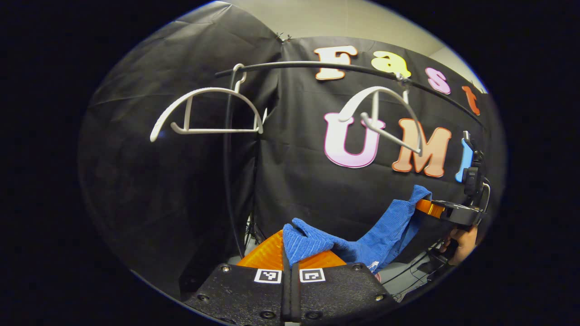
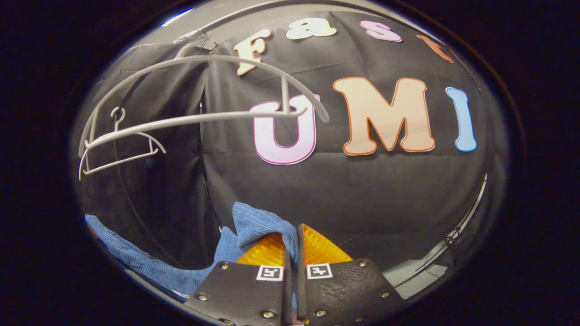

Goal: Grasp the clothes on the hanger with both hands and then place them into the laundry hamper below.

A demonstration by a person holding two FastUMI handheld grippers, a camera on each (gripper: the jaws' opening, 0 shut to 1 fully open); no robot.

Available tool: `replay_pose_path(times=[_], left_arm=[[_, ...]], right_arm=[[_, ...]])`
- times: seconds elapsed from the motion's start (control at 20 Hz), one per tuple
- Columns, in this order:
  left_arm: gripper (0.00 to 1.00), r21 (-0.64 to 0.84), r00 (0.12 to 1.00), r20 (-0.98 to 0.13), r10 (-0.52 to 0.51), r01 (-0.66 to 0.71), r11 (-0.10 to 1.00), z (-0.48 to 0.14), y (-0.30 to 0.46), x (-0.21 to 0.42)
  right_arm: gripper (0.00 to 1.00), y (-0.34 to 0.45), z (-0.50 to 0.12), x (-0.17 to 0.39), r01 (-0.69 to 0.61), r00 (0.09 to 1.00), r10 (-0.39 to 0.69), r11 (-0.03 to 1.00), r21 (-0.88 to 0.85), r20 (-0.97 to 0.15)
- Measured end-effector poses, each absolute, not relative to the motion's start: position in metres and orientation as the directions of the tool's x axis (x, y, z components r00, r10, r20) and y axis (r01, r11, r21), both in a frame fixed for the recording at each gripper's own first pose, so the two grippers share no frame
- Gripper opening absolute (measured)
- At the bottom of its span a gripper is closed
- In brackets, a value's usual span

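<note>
A blue ribbed garment [image 1: 371,240] hangs slack between both grippers, off the hangers. My left gripper [image 1: 288,248] is shut on one bunched corner of it at the bottom of the left gripper view. At the right of that view the right gripper [image 1: 425,206], held by a hand [image 1: 463,242], pinches the other corner. In the right gripper view my right gripper [image 2: 292,242] is shut on a fold of the blue garment [image 2: 251,224], and the cloth trails away to the lower left. Two bare white hangers [image 1: 206,111] [image 1: 385,117] hang on the dark rail [image 1: 317,65] above.
The rail's upright pole [image 1: 226,172] stands left of centre in the left gripper view. Black cloth wall closes the back. Cables [image 1: 417,267] lie on the pale floor at the lower right. In the right gripper view a white hanger [image 2: 199,115] hangs close overhead.
</note>
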State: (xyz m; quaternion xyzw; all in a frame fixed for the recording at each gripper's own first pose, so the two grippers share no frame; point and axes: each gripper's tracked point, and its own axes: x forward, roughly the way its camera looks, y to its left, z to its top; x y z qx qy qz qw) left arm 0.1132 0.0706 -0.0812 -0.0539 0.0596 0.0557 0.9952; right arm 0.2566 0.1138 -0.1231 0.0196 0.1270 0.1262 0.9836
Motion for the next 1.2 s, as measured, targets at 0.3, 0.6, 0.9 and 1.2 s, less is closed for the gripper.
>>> replay_pose_path(times=[0.3, 0.6, 0.9, 1.2], left_arm=[[0.0, -0.071, 0.999, -0.047, -0.001, -0.002, 0.997, -0.048, 0.053, 0.095], [0.0, -0.087, 0.992, -0.023, -0.125, 0.123, 0.989, -0.035, 0.027, 0.089], [0.0, -0.081, 0.973, -0.039, -0.228, 0.224, 0.971, -0.041, -0.023, 0.098], [0.0, -0.052, 0.956, -0.029, -0.292, 0.29, 0.956, -0.019, -0.088, 0.132]], right_arm=[[0.05, 0.099, -0.086, 0.191, -0.176, 0.963, 0.183, 0.983, 0.05, -0.199], [0.05, 0.076, -0.065, 0.13, -0.097, 0.979, 0.1, 0.995, 0.022, -0.179], [0.05, 0.066, -0.057, 0.1, -0.089, 0.979, 0.093, 0.996, 0.025, -0.18], [0.05, 0.068, -0.042, 0.119, -0.145, 0.973, 0.155, 0.987, 0.066, -0.169]])
